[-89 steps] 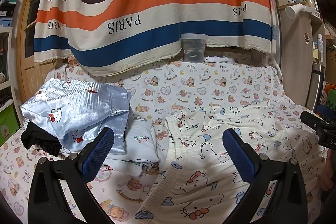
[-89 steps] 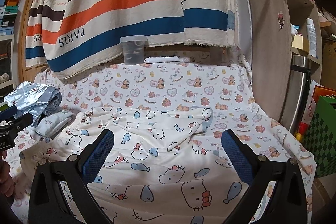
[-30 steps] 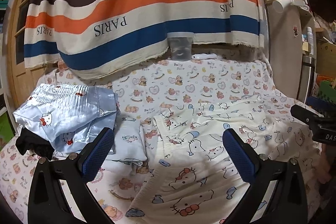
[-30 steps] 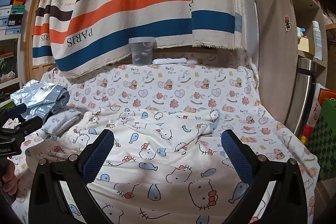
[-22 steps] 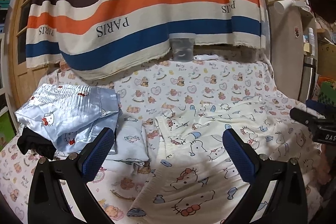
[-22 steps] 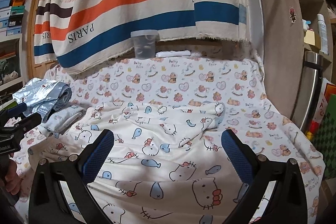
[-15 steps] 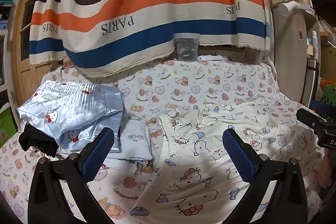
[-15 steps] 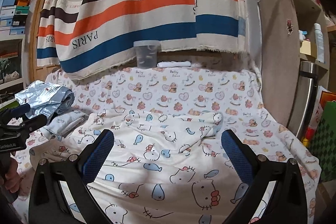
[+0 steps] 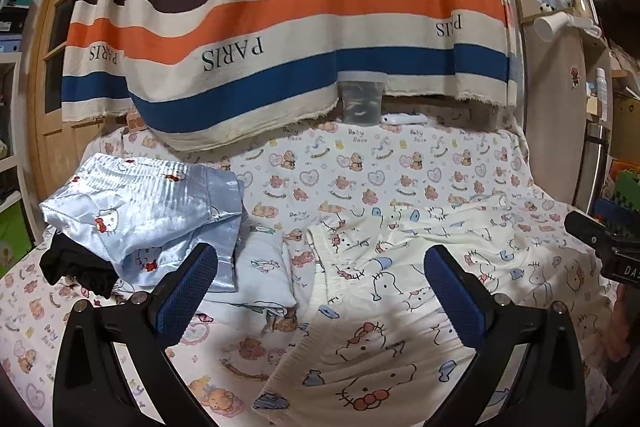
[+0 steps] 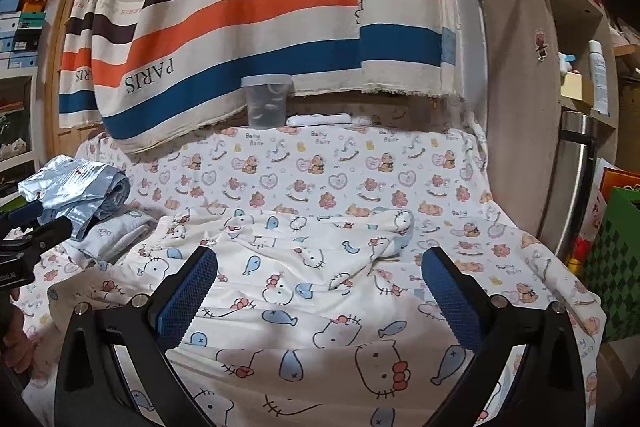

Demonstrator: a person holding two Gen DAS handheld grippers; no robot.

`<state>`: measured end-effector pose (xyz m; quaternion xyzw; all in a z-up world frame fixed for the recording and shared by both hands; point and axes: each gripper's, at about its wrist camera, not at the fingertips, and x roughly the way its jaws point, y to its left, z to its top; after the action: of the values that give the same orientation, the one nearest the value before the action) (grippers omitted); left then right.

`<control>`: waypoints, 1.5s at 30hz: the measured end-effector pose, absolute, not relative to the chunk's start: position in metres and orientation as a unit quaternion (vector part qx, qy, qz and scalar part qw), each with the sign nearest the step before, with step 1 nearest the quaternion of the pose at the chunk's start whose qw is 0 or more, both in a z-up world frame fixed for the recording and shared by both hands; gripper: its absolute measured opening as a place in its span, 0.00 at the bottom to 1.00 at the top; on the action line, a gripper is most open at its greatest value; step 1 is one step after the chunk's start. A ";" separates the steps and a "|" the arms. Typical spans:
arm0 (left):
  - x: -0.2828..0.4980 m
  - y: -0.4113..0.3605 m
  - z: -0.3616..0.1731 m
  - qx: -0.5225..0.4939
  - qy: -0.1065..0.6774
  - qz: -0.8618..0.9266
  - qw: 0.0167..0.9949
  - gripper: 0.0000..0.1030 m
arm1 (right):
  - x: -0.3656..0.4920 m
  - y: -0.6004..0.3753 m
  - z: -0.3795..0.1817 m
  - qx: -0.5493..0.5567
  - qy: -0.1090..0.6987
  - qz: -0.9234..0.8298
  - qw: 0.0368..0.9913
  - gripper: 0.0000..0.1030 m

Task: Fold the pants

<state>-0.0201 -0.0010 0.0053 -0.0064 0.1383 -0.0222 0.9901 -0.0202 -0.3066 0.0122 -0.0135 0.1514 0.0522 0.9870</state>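
Each camera sits behind its own gripper's blue finger pads and looks forward and slightly down across the bed toward the striped cloth [image 9: 280,39] on the far wall. The left wrist view is set further left, with the folded blue satin garment [image 9: 140,215] near. The right wrist view is set further right, near a wooden cabinet [image 10: 520,99]. Both share the cream cat-print pants [image 10: 304,267], the clear container [image 10: 267,103] and the bear-print sheet [image 9: 360,171].
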 end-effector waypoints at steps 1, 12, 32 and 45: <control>-0.021 0.000 0.006 -0.009 0.135 -0.023 0.990 1.00 | -0.021 -0.308 0.012 -0.012 0.150 0.053 0.987 1.00; -0.029 -0.009 0.009 0.013 0.116 -0.016 0.993 1.00 | -0.028 -0.308 0.014 -0.008 0.134 0.054 0.989 1.00; 0.107 -0.011 0.065 0.034 0.301 -0.052 0.952 0.96 | 0.042 -0.392 0.088 -0.001 0.179 0.033 0.983 1.00; 0.227 -0.014 -0.017 -0.036 0.504 -0.056 0.861 0.75 | 0.219 -0.435 0.027 0.078 0.347 0.053 0.933 0.71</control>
<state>0.2266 -0.0139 -0.0167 -0.0363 0.5037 -0.0560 0.8613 0.2195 -0.4348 0.0274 0.0775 0.3472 0.0534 0.9330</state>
